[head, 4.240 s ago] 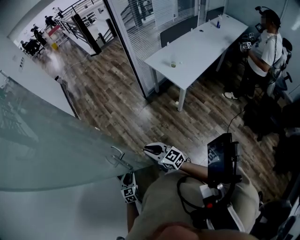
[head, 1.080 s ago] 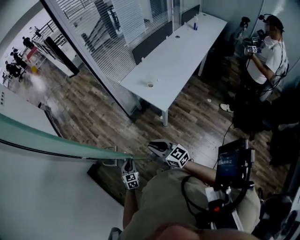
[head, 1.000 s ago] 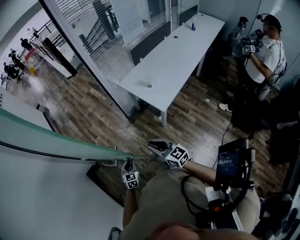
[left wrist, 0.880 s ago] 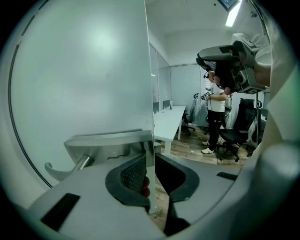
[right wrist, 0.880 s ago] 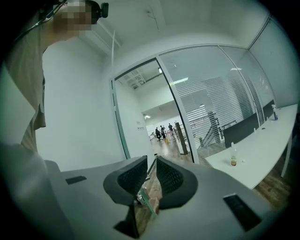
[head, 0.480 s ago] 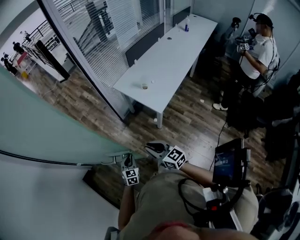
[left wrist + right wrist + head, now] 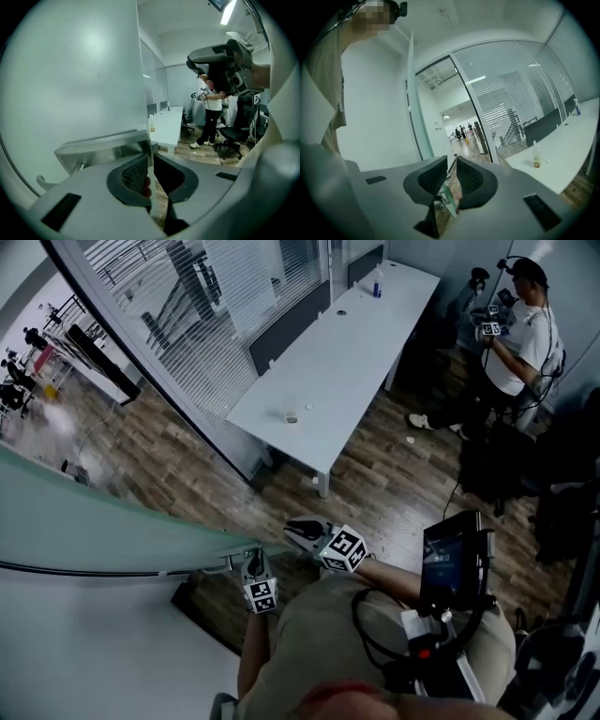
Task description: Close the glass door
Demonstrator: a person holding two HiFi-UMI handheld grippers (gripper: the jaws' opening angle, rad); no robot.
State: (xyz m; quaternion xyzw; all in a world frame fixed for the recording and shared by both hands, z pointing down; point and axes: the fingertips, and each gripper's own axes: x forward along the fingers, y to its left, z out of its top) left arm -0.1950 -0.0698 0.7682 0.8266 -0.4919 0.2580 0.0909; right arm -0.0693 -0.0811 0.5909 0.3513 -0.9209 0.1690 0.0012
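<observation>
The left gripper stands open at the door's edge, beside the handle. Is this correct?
Not open. The left gripper is shut on the edge of the door, beside the handle. The left gripper view shows the thin glass edge clamped between its jaws.

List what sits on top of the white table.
A small bottle with a white speck beside it at the near end, a dark round thing midway and a taller bottle at the far end. Nothing covers the table top; underneath is hidden.
</observation>
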